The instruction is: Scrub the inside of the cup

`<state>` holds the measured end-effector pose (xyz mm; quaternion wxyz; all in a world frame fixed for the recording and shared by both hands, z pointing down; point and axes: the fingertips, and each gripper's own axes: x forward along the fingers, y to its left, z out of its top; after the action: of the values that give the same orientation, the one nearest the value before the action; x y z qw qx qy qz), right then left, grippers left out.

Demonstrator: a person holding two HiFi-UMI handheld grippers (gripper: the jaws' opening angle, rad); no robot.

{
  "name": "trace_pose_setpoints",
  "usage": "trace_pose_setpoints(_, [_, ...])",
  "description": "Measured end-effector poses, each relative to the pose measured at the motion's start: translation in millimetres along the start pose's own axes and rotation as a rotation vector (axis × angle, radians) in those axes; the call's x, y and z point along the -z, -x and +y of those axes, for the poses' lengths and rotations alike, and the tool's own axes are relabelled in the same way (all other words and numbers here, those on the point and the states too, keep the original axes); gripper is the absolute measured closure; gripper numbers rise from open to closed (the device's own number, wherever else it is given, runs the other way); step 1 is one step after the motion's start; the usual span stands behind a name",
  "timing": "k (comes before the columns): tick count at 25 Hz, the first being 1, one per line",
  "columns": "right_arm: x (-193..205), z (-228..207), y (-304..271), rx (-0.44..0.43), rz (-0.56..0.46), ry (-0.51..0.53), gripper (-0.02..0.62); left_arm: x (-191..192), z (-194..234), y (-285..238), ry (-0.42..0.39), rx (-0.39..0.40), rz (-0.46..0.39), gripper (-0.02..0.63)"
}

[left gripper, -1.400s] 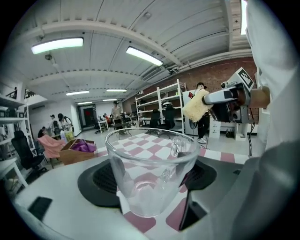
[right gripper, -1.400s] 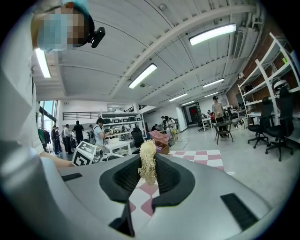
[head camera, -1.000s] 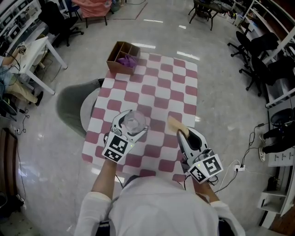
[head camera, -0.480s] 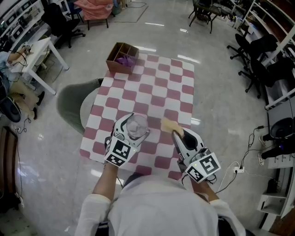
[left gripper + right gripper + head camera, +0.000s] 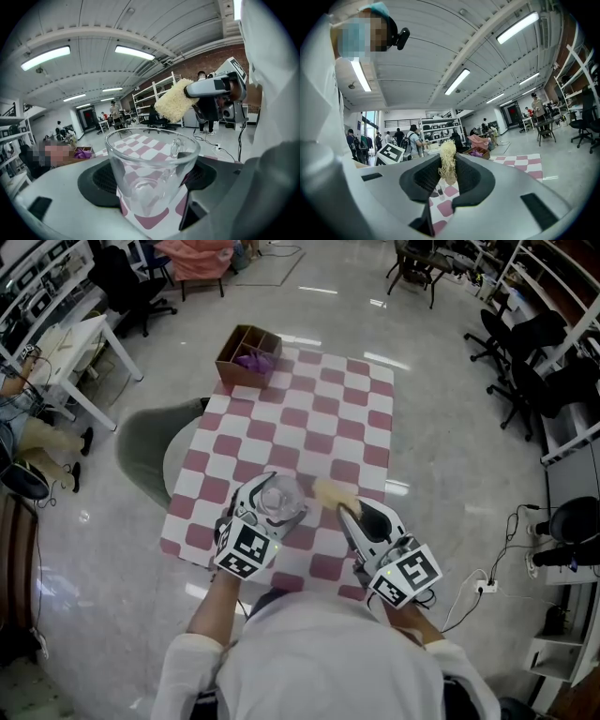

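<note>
On floor (image 5: pixel 450 381), checkered table (image 5: pixel 319 418), perhaps cloth-covered.

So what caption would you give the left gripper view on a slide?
Left gripper clamps a clear glass cup; beyond its rim, the right gripper holds a yellow scrubber.

lab/workshop | shelving racks (image 5: pixel 433 129) | office chairs (image 5: pixel 525 381) | strip lights (image 5: pixel 46 57)

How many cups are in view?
1. The glass cup sits clamped in the left gripper, over the table's near end. The box at the far corner could hide more.
</note>
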<state>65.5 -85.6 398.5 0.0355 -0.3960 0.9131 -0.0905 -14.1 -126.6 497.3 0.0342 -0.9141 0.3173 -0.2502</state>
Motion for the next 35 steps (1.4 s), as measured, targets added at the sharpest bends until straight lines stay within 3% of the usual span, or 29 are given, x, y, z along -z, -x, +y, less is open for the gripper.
trace_pose_setpoints(10, [14,21,-33,-0.147,0.114,0.103,0.509,-4,-8,-14,-0.120,0.000,0.060,0.210])
trace_pose_setpoints(15, [25,20,-47,-0.158,0.192,0.164,0.509,-5,-5,-16,-0.194,-0.020,0.092,0.210])
trace_pose_setpoints(23, [37,43,-51,-0.244,0.238,0.154,0.510,-2,-5,-19,-0.255,-0.029,0.120,0.210])
trace_pose_setpoints(31, [32,21,-58,-0.159,0.244,0.190,0.509,0,-14,-15,-0.266,-0.019,0.114,0.210])
trace_pose_setpoints(35, [37,26,-54,-0.173,0.255,0.179,0.510,4,-6,-11,-0.260,-0.040,0.128,0.210])
